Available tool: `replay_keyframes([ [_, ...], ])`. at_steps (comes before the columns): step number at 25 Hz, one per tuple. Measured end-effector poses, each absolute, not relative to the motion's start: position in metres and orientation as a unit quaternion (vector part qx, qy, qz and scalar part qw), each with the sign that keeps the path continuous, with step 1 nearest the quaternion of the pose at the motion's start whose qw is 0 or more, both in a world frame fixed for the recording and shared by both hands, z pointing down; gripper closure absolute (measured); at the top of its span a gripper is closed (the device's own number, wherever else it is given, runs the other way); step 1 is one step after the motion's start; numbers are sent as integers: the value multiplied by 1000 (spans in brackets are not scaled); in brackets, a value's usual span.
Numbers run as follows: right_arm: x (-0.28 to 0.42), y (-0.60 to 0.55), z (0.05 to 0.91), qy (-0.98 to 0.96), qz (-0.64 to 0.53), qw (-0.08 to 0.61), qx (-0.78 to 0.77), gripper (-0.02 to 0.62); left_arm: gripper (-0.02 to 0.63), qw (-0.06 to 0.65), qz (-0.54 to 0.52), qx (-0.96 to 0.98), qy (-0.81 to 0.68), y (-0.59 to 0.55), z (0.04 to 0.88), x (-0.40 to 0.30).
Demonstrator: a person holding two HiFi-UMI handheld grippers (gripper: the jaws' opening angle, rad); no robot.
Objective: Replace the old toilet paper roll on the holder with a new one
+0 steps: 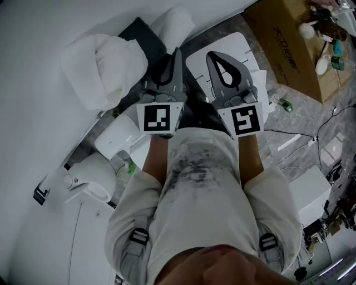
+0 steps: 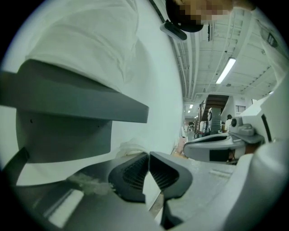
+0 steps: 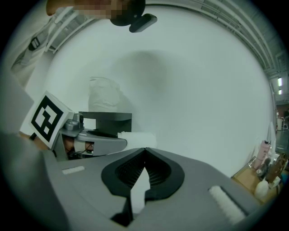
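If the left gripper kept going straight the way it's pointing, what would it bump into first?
Probably the white paper roll just past the shut tips of the left gripper, beside the dark holder. The white wall lies behind. The gap is hard to judge.

The holder (image 1: 140, 32) is dark grey against the white wall (image 1: 44, 22), and the roll (image 1: 105, 67) just beside it is white. The left gripper (image 1: 176, 52) and right gripper (image 1: 214, 55) are grey with black ribbed pads (image 3: 158, 173) and black-and-white square markers (image 1: 157, 118). Well apart from the holder, the box (image 1: 289, 44) is brown on a mottled grey floor (image 1: 311, 119).
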State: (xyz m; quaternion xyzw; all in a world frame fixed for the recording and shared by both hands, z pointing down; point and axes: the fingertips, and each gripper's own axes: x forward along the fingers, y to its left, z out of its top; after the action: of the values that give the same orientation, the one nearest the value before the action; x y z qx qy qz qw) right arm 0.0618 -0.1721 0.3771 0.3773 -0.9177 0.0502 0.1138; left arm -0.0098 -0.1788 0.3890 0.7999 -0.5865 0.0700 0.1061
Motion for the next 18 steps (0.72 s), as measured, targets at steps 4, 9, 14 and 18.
replay_keyframes([
  [4, 62, -172, 377, -918, 50, 114, 378, 592, 591, 109, 74, 792, -597, -180, 389, -10],
  [9, 61, -174, 377, -918, 53, 110, 378, 594, 591, 111, 71, 783, -608, -182, 388, -9],
  [14, 58, -177, 377, -919, 51, 108, 377, 594, 591, 108, 74, 778, -615, -184, 388, -9],
  [18, 58, -178, 377, -919, 52, 107, 377, 594, 591, 105, 80, 776, -616, -185, 388, -9],
])
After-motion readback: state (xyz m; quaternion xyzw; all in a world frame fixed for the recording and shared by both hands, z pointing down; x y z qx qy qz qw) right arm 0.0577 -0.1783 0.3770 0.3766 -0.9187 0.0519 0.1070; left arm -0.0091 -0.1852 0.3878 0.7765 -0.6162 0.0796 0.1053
